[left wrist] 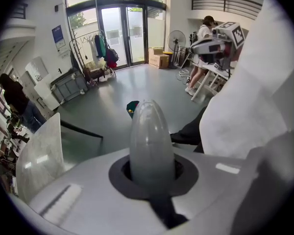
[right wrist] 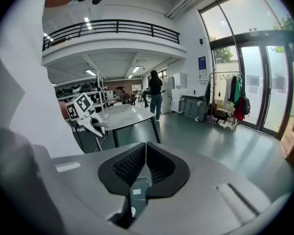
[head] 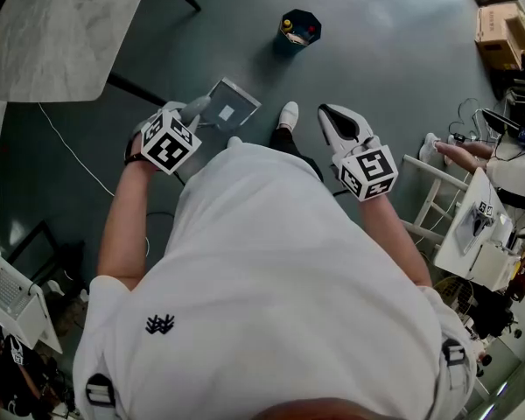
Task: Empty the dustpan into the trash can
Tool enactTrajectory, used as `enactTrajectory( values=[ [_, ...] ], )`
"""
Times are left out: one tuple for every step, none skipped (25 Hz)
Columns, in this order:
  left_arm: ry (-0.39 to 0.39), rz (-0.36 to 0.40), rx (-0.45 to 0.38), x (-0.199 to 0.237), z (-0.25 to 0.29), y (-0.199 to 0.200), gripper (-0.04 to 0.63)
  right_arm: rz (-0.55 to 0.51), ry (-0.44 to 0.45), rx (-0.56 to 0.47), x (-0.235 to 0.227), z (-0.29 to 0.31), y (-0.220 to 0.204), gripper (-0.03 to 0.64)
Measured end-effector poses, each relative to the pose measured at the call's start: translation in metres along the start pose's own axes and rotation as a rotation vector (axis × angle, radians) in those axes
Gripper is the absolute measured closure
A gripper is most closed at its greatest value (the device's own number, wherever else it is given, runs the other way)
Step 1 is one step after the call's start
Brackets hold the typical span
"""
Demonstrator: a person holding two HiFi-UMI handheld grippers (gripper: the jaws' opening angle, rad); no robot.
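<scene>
In the head view my left gripper (head: 192, 112) is shut on the grey handle (head: 198, 107) of the dustpan (head: 232, 103), which hangs above the grey floor with a small white scrap in it. The left gripper view shows that rounded handle (left wrist: 152, 141) standing up between the jaws. The dark trash can (head: 299, 28) stands on the floor further ahead, with some litter inside; it peeks out behind the handle as trash can (left wrist: 132, 107). My right gripper (head: 331, 114) is held to the right at the same height, shut and empty; its pads (right wrist: 137, 163) meet.
A marble-topped table (head: 61, 24) stands at the upper left, with a thin cable (head: 70, 147) on the floor beside it. A white table (head: 477, 226) and another person's hand (head: 459, 154) are at the right. Cardboard boxes (head: 499, 33) sit far right. My shoe (head: 288, 114) points forward.
</scene>
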State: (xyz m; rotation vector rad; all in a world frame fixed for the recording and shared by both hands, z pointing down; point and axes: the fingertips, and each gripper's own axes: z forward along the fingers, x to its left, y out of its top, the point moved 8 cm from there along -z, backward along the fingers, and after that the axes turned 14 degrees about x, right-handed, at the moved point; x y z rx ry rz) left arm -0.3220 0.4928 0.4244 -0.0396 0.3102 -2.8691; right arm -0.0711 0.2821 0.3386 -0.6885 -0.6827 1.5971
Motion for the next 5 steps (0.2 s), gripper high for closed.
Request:
enactTrajectory(
  values=[
    [0.003, -0.01, -0.005, 0.0006, -0.0006, 0.0008, 0.537, 0.001, -0.004, -0.003, -0.0006, -0.001, 0.0003, 0.607],
    [0.006, -0.019, -0.011, 0.0009, -0.0014, 0.0022, 0.537, 0.002, -0.007, -0.005, -0.0018, -0.0024, 0.0003, 0.607],
    [0.009, -0.026, -0.015, 0.0006, -0.0022, 0.0039, 0.537, 0.003, -0.01, -0.007, -0.0032, -0.0042, -0.0001, 0.607],
    [0.011, -0.031, -0.02, -0.0001, -0.003, 0.0058, 0.537, 0.003, -0.012, -0.008, -0.0046, -0.006, -0.0008, 0.607],
    [0.012, -0.035, -0.024, -0.0009, -0.0037, 0.0077, 0.537, 0.003, -0.014, -0.009, -0.0061, -0.0079, -0.0015, 0.607]
  ],
)
